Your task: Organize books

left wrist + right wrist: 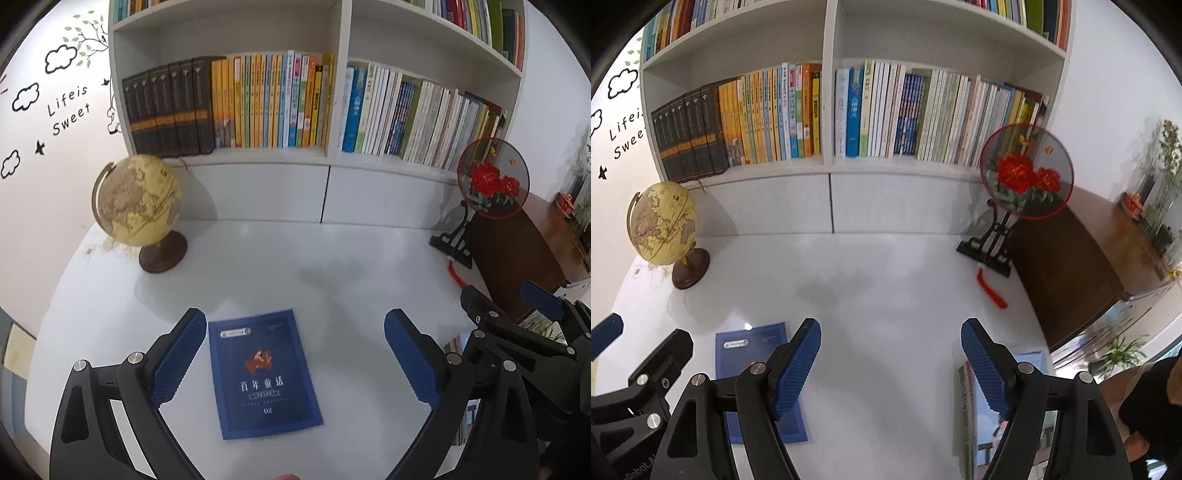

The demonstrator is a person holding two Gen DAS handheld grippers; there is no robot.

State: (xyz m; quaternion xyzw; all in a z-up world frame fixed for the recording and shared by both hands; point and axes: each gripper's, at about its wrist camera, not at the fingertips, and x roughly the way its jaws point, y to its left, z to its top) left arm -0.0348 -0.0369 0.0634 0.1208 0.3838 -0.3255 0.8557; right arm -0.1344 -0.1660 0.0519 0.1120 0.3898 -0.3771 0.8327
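Approach stage, before any grasp. The left gripper [295, 354] hangs over the blue book [264, 374], jaws spread wide and empty, the book lying flat on the counter [351, 258] between them. The right gripper [891, 363], jaws likewise apart and empty, hovers beside a second stack of books [967, 413] near the counter's edge. The next move probably calls for lifting the flat cover by an edge. Farther back stand a globe [136, 199] and a round fan [1027, 170], below the full bookshelf [338, 81].
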